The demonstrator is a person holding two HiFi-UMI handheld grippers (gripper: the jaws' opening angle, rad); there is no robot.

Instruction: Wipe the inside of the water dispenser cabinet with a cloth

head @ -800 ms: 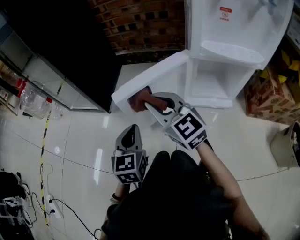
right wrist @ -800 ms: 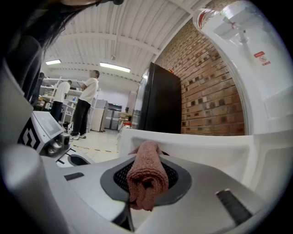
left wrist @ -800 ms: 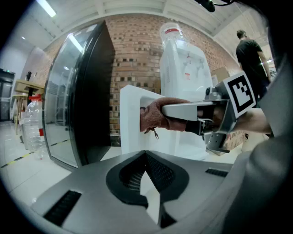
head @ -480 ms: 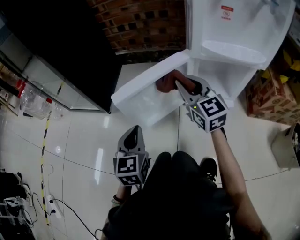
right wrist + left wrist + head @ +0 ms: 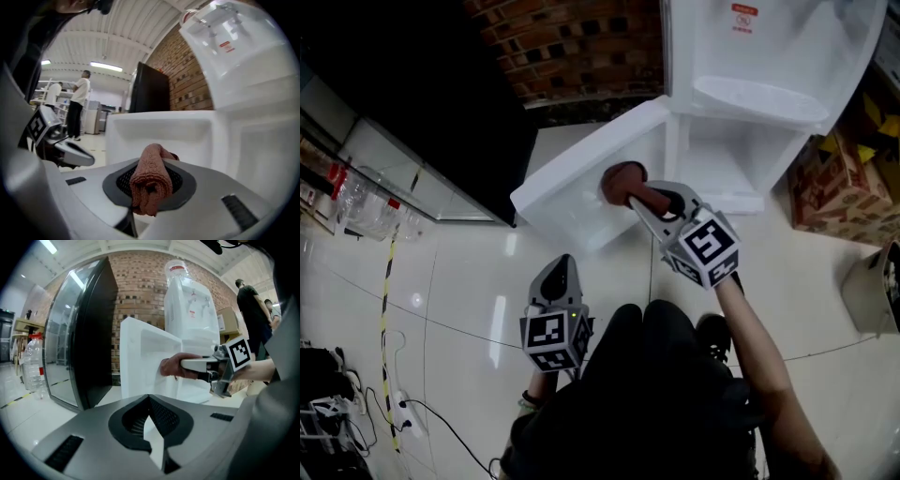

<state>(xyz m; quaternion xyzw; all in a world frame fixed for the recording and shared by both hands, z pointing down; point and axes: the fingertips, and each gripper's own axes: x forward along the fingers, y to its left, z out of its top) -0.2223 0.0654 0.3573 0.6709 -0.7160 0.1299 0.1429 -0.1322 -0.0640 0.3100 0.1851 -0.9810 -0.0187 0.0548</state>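
The white water dispenser (image 5: pixel 769 56) stands against the brick wall with its lower cabinet (image 5: pixel 727 159) open. Its door (image 5: pixel 581 173) swings out to the left. My right gripper (image 5: pixel 630 192) is shut on a rolled reddish-brown cloth (image 5: pixel 619 181) and holds it against the inner face of the open door (image 5: pixel 159 129). The cloth (image 5: pixel 150 180) bulges out between the jaws. My left gripper (image 5: pixel 560 281) hangs lower, over the floor, with its jaws shut and nothing in them. From the left gripper view I see the right gripper (image 5: pixel 206 366) with the cloth (image 5: pixel 171 367) at the door.
A black glass-fronted cabinet (image 5: pixel 412 103) stands left of the door. Cardboard boxes (image 5: pixel 844 178) sit right of the dispenser. Water bottles (image 5: pixel 366 202) and cables (image 5: pixel 394 412) lie at the left on the white tiled floor. People stand in the background (image 5: pixel 77 105).
My right gripper with the cloth swung right toward the cabinet, then came back left and a little down along the door's inner face. The left gripper barely moved.
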